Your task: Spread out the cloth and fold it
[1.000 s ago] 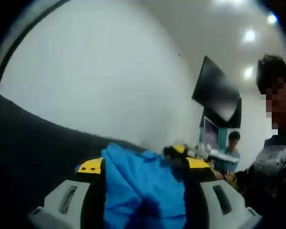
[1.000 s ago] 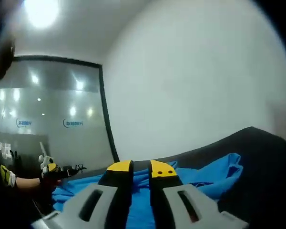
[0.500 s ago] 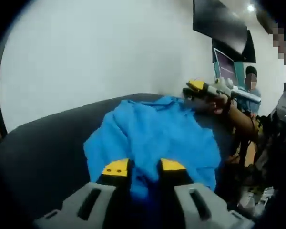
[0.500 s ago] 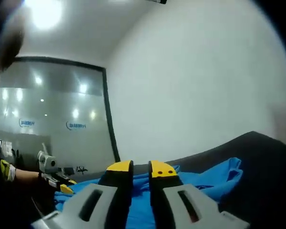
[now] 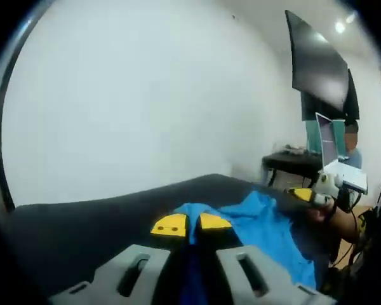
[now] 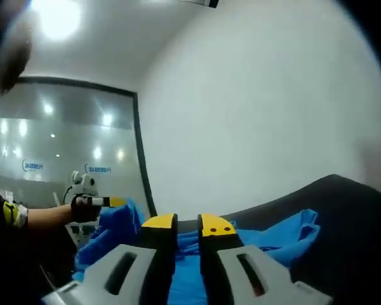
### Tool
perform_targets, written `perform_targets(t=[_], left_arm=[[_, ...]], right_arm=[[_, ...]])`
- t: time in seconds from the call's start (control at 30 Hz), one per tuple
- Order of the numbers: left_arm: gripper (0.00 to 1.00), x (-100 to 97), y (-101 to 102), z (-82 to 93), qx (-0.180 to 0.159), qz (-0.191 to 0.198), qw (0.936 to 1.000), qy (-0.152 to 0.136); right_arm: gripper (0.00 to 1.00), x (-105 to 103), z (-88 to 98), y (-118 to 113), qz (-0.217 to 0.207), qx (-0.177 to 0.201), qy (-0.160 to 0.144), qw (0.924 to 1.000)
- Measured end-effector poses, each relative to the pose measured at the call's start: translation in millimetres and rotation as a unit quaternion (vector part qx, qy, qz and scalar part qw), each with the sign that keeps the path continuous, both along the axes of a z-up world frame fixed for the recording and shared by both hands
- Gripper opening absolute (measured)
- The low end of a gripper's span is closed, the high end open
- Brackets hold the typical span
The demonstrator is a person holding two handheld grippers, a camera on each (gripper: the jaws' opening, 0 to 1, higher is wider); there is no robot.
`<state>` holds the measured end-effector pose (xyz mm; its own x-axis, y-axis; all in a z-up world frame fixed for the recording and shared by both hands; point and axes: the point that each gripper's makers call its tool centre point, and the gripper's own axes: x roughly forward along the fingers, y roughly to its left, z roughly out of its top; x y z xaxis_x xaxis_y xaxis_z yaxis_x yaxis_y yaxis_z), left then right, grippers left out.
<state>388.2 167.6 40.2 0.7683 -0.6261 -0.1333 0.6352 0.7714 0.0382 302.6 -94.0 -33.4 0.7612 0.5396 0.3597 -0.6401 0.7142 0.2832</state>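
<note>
Cloth (image 5: 267, 225), blue, lies across the dark desk (image 5: 82, 222). Left tongs (image 5: 190, 223) clamp it at 6 o'clock. Right tongs (image 6: 188, 223) clamp its other end.

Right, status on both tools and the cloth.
Left tool shut on blue cloth, lifting one edge. Right tool shut on the cloth too. Cloth bunched across dark table, not spread. Nothing in the way.

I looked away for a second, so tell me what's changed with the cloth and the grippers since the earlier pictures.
The left gripper has lifted its end of the blue cloth off the dark table; in the right gripper view that end now hangs raised at the left. Its jaws have closed tighter on the fabric. The right gripper stays shut on the cloth, hardly moved.
</note>
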Motion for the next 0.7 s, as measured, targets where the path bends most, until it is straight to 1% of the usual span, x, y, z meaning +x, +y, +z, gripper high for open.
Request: perform_targets(t=[0.03, 0.1, 0.13, 0.17, 0.2, 0.23, 0.27, 0.3, 0.33, 0.37, 0.4, 0.43, 0.47, 0.5, 0.53, 0.63, 0.7], left_arm=[[0.05, 7.6, -4, 10.5, 0.002, 0.002, 1.0000, -0.004], [0.04, 19.7, -13, 36.1, 0.006, 0.007, 0.9997, -0.024], [0.04, 30.1, -10, 54.4, 0.006, 0.029, 0.9986, -0.044], [0.04, 44.9, 0, 69.2, 0.002, 0.072, 0.9957, -0.058], [0.05, 61.2, 15, 78.2, -0.004, 0.126, 0.9899, -0.065], [0.06, 75.8, 32, 81.5, -0.013, 0.181, 0.9813, -0.064], [0.12, 87.0, 47, 79.7, -0.022, 0.224, 0.9726, -0.058], [0.20, 94.0, 55, 73.7, -0.028, 0.245, 0.9680, -0.048], [0.28, 95.8, 52, 64.4, -0.031, 0.232, 0.9716, -0.034], [0.37, 91.1, 40, 53.3, -0.035, 0.190, 0.9811, -0.018], [0.46, 85.1, 32, 42.7, -0.062, 0.164, 0.9846, 0.003], [0.50, 80.9, 29, 33.2, -0.107, 0.150, 0.9825, 0.027], [0.53, 78.0, 30, 27.3, -0.129, 0.144, 0.9804, 0.038], [0.54, 75.4, 33, 22.3, -0.143, 0.142, 0.9785, 0.043], [0.54, 73.2, 37, 18.0, -0.147, 0.144, 0.9776, 0.044], [0.50, 68.4, 51, 10.2, -0.127, 0.160, 0.9782, 0.039], [0.48, 64.3, 54, 8.0, -0.121, 0.160, 0.9790, 0.036]], right_arm=[[0.11, 0, -0.5, 0, 0.000, 0.001, 0.001, 1.0000], [0.11, 1, -1.5, 0, 0.000, 0.001, 0.004, 1.0000], [0.11, 1, -1.9, 0, -0.001, 0.001, 0.005, 1.0000], [0.11, 0, -2.1, 0, 0.000, 0.001, 0.006, 1.0000], [0.11, 0, -2.0, 0, 0.000, 0.002, 0.006, 1.0000], [0.11, 0, -1.8, 0, -0.001, 0.002, 0.006, 1.0000], [0.11, 0, -1.7, 0, -0.001, 0.003, 0.005, 1.0000], [0.11, 0, -1.5, 0, -0.003, 0.003, 0.005, 1.0000], [0.11, -1, -1.2, -1, -0.005, 0.005, 0.005, 1.0000], [0.11, -1, -0.7, -2, -0.007, 0.007, 0.005, 0.9999], [0.11, -1, -0.3, -2, -0.008, 0.008, 0.004, 0.9999], [0.11, -2, -0.2, -2, -0.008, 0.008, 0.004, 0.9999], [0.11, -2, -0.3, -2, -0.008, 0.007, 0.005, 0.9999], [0.11, -2, -0.1, -1, -0.007, 0.006, 0.004, 0.9999], [0.11, -3, -0.1, 0, -0.005, 0.005, 0.005, 1.0000], [0.11, -4, -0.1, 1, -0.005, 0.003, 0.005, 1.0000], [0.11, -4, 0.0, 1, -0.005, 0.003, 0.005, 1.0000]])
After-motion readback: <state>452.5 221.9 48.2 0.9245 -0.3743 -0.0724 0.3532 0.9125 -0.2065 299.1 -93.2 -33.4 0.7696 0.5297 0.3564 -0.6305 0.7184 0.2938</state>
